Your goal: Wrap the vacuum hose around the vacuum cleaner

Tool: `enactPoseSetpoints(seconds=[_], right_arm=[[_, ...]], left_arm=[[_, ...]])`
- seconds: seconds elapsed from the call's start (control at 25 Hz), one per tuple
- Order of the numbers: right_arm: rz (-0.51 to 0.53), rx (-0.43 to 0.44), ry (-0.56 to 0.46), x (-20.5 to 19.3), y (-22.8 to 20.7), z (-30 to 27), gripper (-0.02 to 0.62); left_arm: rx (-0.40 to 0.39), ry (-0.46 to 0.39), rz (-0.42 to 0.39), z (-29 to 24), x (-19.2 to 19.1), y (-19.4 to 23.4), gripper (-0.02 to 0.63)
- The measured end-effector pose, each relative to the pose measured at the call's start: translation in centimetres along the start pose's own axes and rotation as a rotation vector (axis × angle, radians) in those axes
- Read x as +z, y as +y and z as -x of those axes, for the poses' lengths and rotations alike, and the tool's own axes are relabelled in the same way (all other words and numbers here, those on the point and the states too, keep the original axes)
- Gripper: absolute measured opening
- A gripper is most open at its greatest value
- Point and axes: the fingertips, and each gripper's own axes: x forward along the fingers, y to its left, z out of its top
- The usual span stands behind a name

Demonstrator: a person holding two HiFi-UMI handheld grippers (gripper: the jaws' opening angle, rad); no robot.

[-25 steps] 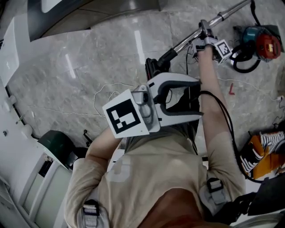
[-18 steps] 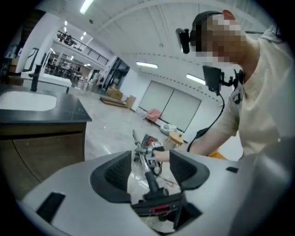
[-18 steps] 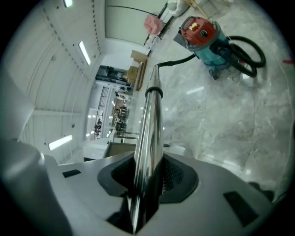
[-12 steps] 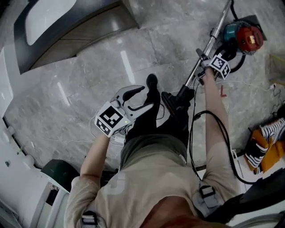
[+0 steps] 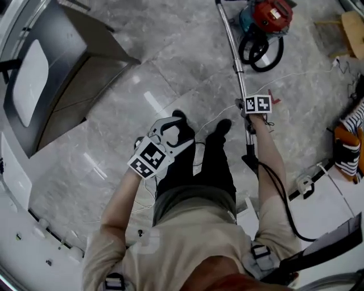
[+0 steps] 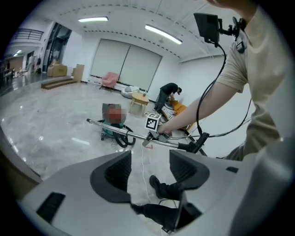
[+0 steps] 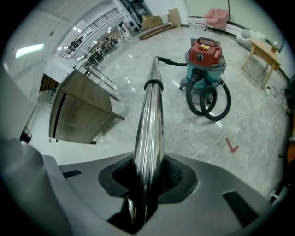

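The red and teal vacuum cleaner stands on the marble floor at the top right, with its black hose looped in front of it. A long chrome wand runs from it toward me. My right gripper is shut on the wand, and in the right gripper view the tube passes between the pads toward the vacuum. My left gripper hangs open over my left leg with nothing in it. The left gripper view shows the wand far beyond its jaws.
A wooden lectern stands at the upper left. A thin white cable crosses the floor near a red mark. Orange and striped items lie at the right edge. A small wooden table stands behind the vacuum.
My right gripper has come down and in toward my body with the wand, which now runs almost straight up the picture. My left gripper has dropped from chest height to beside my leg.
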Motion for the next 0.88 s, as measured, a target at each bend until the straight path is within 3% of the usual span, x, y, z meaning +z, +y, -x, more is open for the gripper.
enactPoseSetpoints(seconds=[0.24,0.52,0.88], right_arm=[[0.098,-0.078,0.059,-5.4,-5.2,3.5,0.11],[0.095,-0.006,0.05,-10.3,-10.1,8.2,0.109],[0.197,-0.044,0.076,-10.4,-14.7,12.5,0.109]], left_arm=[[-0.061,0.131,-0.068,-5.2,1.8,-2.7,0.265],[-0.064,0.254,-0.168,-10.9,5.4,-6.9,0.265],[0.012,0.392,-0.322,-17.3,10.0,-8.9,0.265]])
